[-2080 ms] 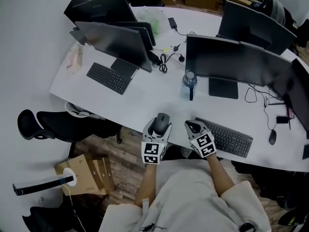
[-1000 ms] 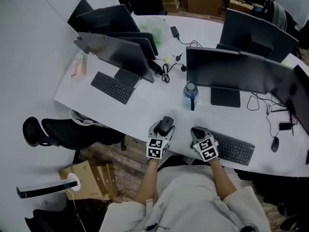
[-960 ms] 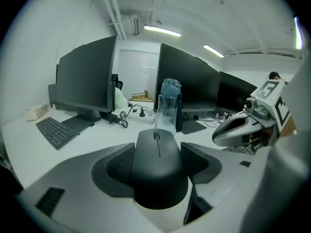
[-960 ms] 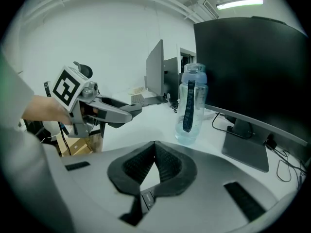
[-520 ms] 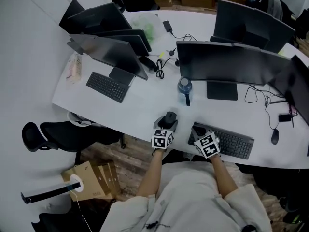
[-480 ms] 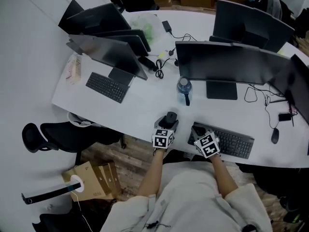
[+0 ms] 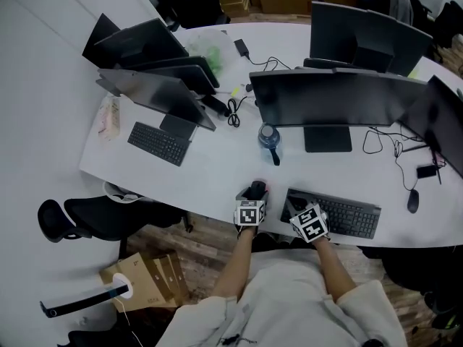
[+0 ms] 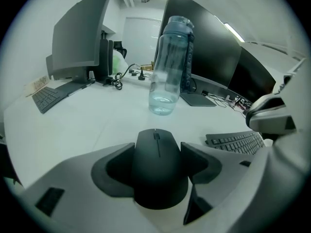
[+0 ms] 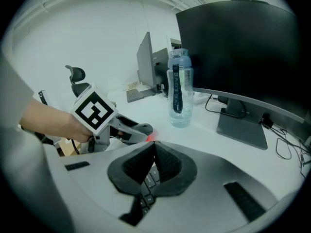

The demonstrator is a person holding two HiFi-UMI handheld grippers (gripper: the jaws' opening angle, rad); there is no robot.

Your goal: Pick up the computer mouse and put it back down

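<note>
A black computer mouse [image 8: 158, 166] sits between the pads of my left gripper [image 8: 158, 157], which is shut on its sides. In the head view the mouse [image 7: 255, 189] and the left gripper [image 7: 252, 194] are low over the white desk [image 7: 210, 172], close to its near edge. The right gripper view shows the mouse [image 9: 142, 128] with a red glow on the desk beneath it; whether it touches the desk I cannot tell. My right gripper [image 9: 153, 152] is shut and empty, over the left end of a black keyboard [image 7: 340, 212].
A clear water bottle [image 8: 170, 64] stands just beyond the mouse, in front of a large monitor [image 7: 325, 100]. More monitors, a second keyboard [image 7: 159, 143] and cables lie further back. Another mouse [image 7: 412, 202] lies at the far right. An office chair [image 7: 108, 212] stands left of me.
My left gripper has come down toward the desk with the mouse still in it. The right gripper has barely shifted and stays shut over the keyboard.
</note>
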